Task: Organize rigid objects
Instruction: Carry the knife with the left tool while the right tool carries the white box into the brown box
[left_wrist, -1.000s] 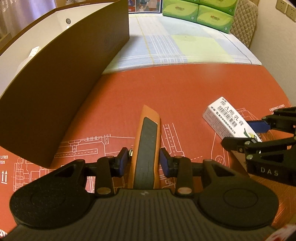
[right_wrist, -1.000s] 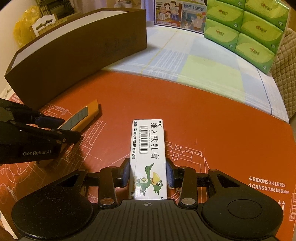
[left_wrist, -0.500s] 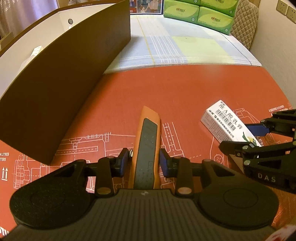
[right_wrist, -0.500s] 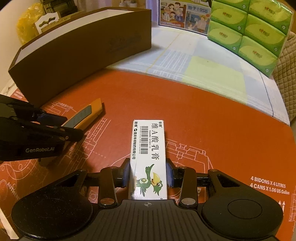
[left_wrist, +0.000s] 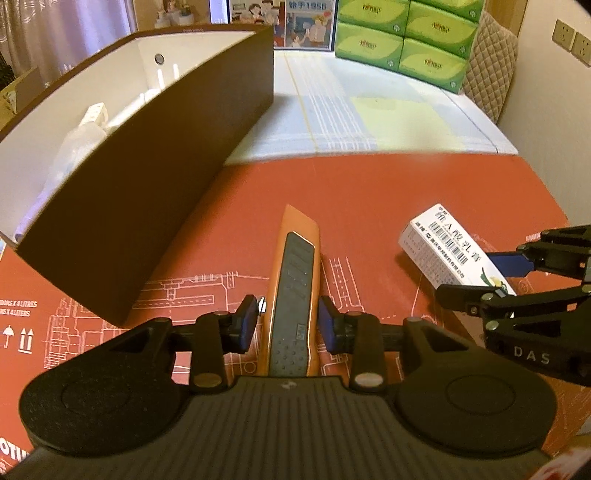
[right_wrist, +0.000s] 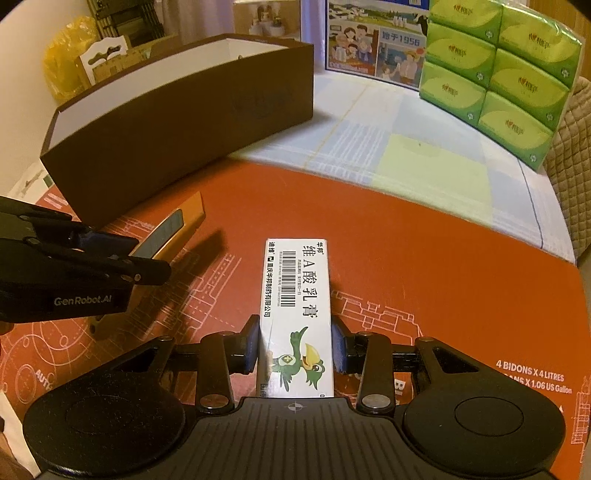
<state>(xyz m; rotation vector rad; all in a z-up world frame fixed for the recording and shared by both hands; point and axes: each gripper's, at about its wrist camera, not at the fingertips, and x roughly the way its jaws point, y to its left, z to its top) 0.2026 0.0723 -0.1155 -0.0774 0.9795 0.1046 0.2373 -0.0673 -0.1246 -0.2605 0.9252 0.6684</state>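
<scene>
My left gripper (left_wrist: 290, 325) is shut on an orange utility knife (left_wrist: 293, 288) with a grey slider, held above the red cardboard sheet (left_wrist: 369, 192). My right gripper (right_wrist: 295, 349) is shut on a white ointment box (right_wrist: 295, 291) with a green bird and a barcode. In the right wrist view the knife (right_wrist: 177, 229) and left gripper (right_wrist: 122, 254) show at left; in the left wrist view the box (left_wrist: 450, 247) and right gripper (left_wrist: 513, 273) show at right. A long brown box (left_wrist: 147, 155) with a white inside stands to the left, holding some white items.
Green tissue packs (right_wrist: 495, 74) are stacked at the back right on a checked cloth (right_wrist: 406, 147). A picture board (right_wrist: 373, 40) stands behind. A quilted chair back (left_wrist: 487, 77) is at far right. A yellow bag (right_wrist: 70, 62) lies beyond the brown box (right_wrist: 177, 122).
Both grippers have risen with their objects; the knife and ointment box now cast shadows on the cardboard, and I see further into the brown box.
</scene>
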